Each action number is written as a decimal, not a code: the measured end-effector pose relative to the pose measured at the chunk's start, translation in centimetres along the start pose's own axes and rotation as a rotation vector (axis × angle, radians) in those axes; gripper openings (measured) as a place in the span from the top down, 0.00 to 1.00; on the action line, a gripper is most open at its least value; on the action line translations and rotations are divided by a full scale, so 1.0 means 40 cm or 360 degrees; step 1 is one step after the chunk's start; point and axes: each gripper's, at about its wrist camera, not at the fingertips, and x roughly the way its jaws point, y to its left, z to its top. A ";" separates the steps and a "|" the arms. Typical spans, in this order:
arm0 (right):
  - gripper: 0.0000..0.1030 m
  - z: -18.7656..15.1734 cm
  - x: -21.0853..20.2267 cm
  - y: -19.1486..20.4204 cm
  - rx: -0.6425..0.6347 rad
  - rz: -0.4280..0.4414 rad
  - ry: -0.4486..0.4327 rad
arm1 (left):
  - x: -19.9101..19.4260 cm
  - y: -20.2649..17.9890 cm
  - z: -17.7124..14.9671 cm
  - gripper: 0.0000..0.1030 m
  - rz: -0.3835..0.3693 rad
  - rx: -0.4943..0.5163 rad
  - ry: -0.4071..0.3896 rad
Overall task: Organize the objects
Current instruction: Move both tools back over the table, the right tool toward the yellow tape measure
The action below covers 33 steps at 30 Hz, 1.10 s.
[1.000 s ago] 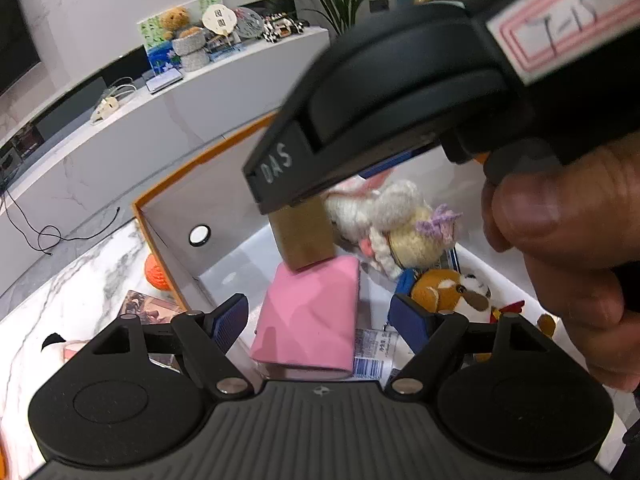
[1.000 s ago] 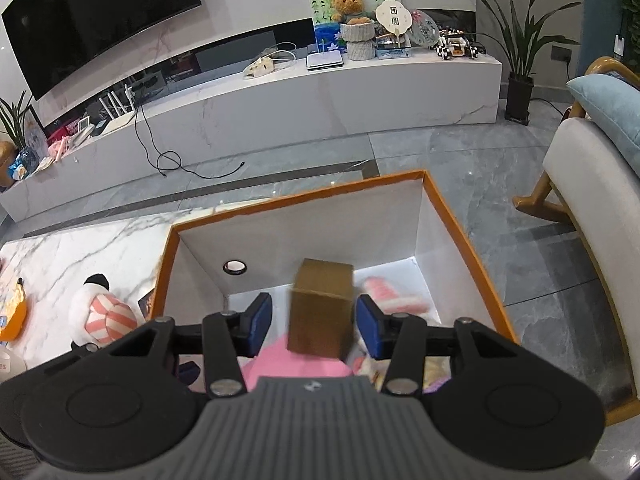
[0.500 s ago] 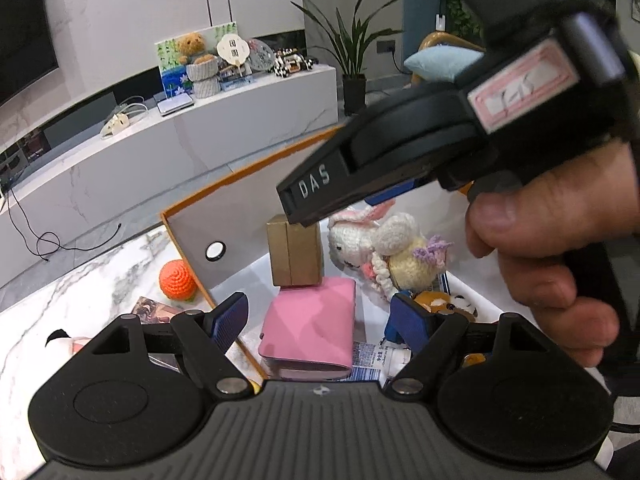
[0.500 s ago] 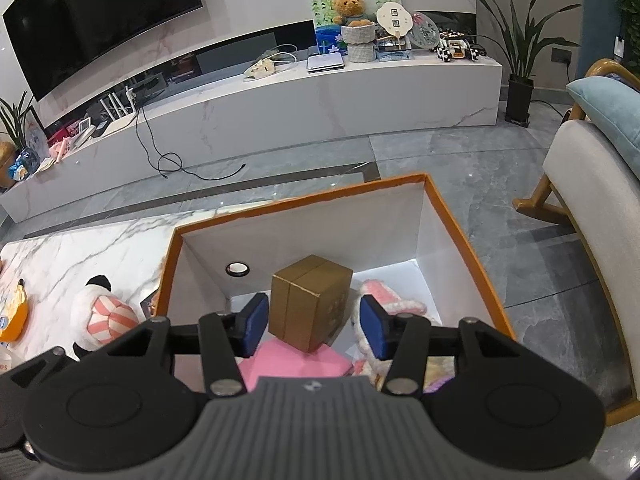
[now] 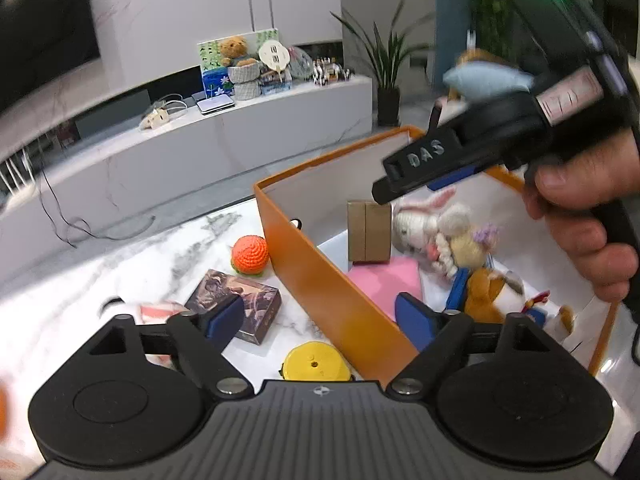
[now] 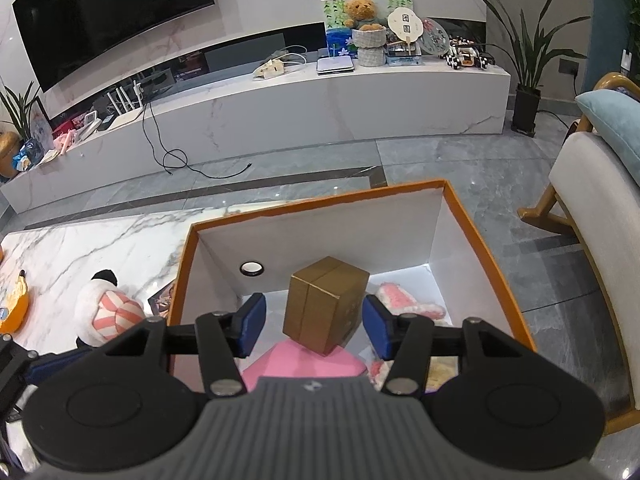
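Tongs on the left (image 5: 320, 318) stand wide apart with nothing between them, straddling the orange wall of the storage box (image 5: 316, 276); just ahead on the marble counter (image 5: 132, 268) lie a yellow round tape measure (image 5: 316, 362), a dark picture box (image 5: 236, 302) and, farther on, an orange crocheted ball (image 5: 250, 256) beside the box wall; a striped plush toy (image 6: 110, 312) rests on the counter left of the box. Right tongs (image 6: 313, 324) hang over the box interior, also spread and empty; the brown cardboard box (image 6: 326, 304) stands between their fingers without touching either, its lower corner on the pink notebook (image 6: 304, 364). In the left view the brown box sits upright near the far wall; right of it lie a white and pink crocheted bunny (image 5: 432, 228) and a brown and white plush dog (image 5: 492, 292); the right hand (image 5: 588, 216) grips its tool above them; beyond, a white TV console (image 6: 320, 108) carries a teddy bear (image 6: 362, 10).
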 end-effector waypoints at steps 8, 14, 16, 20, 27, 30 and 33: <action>0.46 0.000 -0.023 0.034 -0.0018 0.0041 -0.0082 | -0.019 0.064 -0.029 0.03 0.0098 -0.0206 -0.0075; 0.46 -0.003 -0.066 0.102 -0.0108 0.0141 -0.0210 | -0.015 0.137 -0.046 0.03 0.0223 -0.0120 -0.0009; 0.46 -0.007 -0.072 0.128 -0.0162 0.0162 -0.0232 | -0.011 0.170 -0.058 0.03 0.0267 -0.0119 0.0002; 0.46 -0.024 -0.075 0.180 -0.0251 0.0228 -0.0246 | -0.010 0.229 -0.071 0.03 0.0298 -0.0226 0.0028; 0.45 -0.067 -0.061 0.279 -0.0314 0.0370 -0.0173 | -0.036 0.302 -0.113 0.03 0.0237 -0.0470 0.0172; 0.44 -0.092 -0.044 0.327 -0.0383 0.0388 -0.0120 | -0.044 0.298 -0.151 0.03 0.0129 -0.0513 0.0209; 0.32 -0.108 -0.009 0.358 -0.0414 0.0370 0.0016 | -0.050 0.277 -0.182 0.03 0.0104 -0.0385 0.0275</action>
